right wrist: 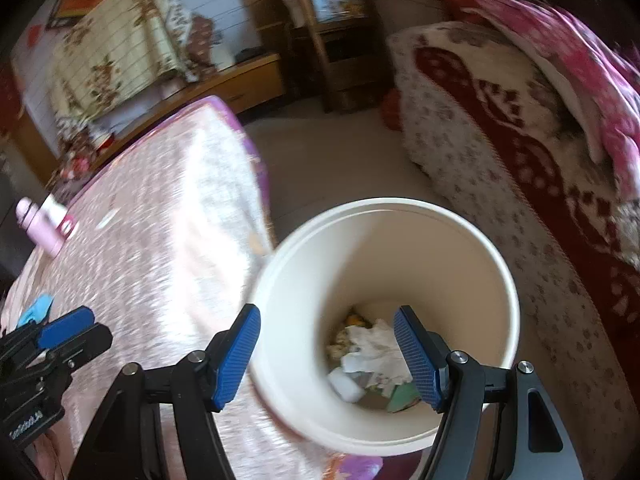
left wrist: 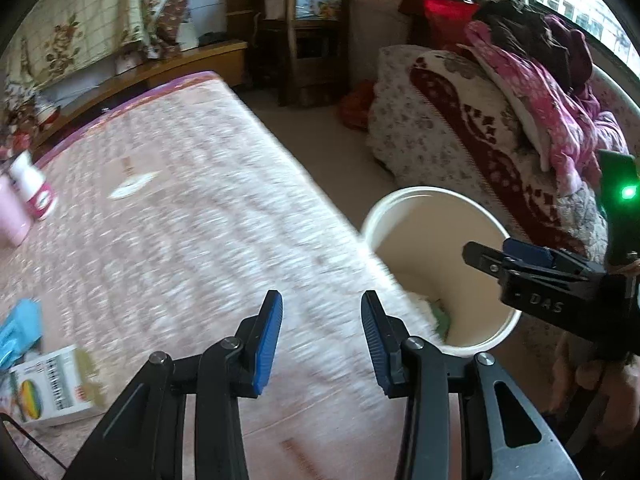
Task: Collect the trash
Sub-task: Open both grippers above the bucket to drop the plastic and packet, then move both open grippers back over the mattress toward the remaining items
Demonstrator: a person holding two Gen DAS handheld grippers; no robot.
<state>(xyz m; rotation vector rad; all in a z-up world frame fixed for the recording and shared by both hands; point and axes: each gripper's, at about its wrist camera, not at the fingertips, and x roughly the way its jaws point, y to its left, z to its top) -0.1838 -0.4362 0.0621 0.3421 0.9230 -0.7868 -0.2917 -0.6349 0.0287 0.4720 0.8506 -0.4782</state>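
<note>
Left gripper: jaws apart, nothing between them, over the table just inside its edge beside the bin. Right gripper: jaws apart and wider, empty, straddling the bin's near rim, with one pad outside the wall on the table side and the other over the opening.

Bin: white, round, open-topped, on the floor tight against the table edge. The tablecloth overlaps its rim on that side. Trash lay at the bottom: crumpled white tissue, a white block, and green and yellow scraps, directly below and between the right pads. From the left wrist view only a sliver of it showed, past the right-hand pad.

Room around the bin: the table edge closed one side and a sofa under patterned covers closed the opposite side. A strip of bare floor ran from the bin toward a wooden shelf at the back.

Table items, all well away from the bin: a flat white scrap mid-table, two pink-and-white bottles at the far side, a blue item and a printed box near the left gripper. The tabletop was motion-blurred, and the scrap's material was unreadable.
</note>
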